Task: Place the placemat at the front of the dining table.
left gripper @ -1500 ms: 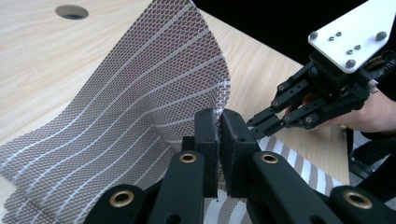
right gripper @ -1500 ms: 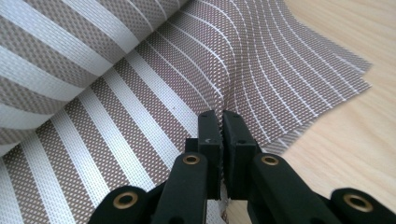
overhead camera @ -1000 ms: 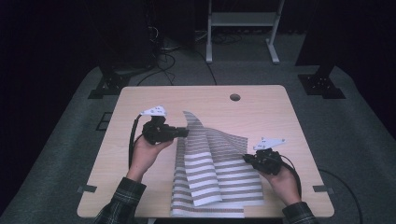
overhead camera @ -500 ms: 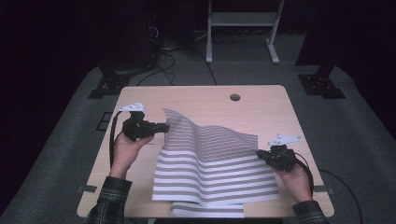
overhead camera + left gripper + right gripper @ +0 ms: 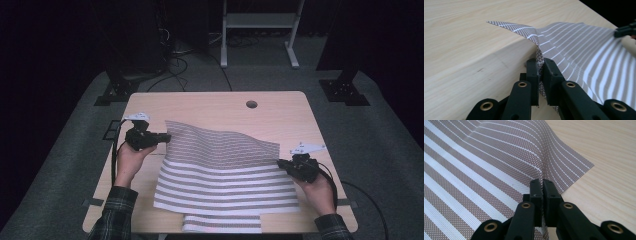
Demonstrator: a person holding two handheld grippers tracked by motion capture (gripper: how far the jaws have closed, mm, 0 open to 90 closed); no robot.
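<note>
Across the middle of the wooden table (image 5: 210, 107) lies a striped woven mat (image 5: 225, 175), brown and white, spread wide from about nine o'clock to three o'clock, with its near edge hanging just over the table's six o'clock rim; its long axis runs side to side, between the two hands.

At nine o'clock the left gripper (image 5: 165, 137) has its jaws closed on the mat's far-left corner; in the left gripper view (image 5: 539, 72) the weave is pinched between the black pads, and the corner beyond them stands lifted off the wood, curling up and casting a shadow.

At three o'clock the right gripper (image 5: 284, 165) is likewise clamped on the mat's right edge, near the far-right corner; in the right gripper view (image 5: 542, 192) the jaws stand nearly together with a thin fold of fabric between them, and the cloth puckers upward from the grip toward twelve o'clock.

Each hand sits at its own end, so neither is nearer the whole; the left end sits farther toward twelve o'clock than the right, which leaves the far edge slanting; the sheet between them is slightly humped rather than flat.

My judgement is that the next move turns on that side-to-side span; drawing the two held ends apart along it should flatten the hump.
</note>
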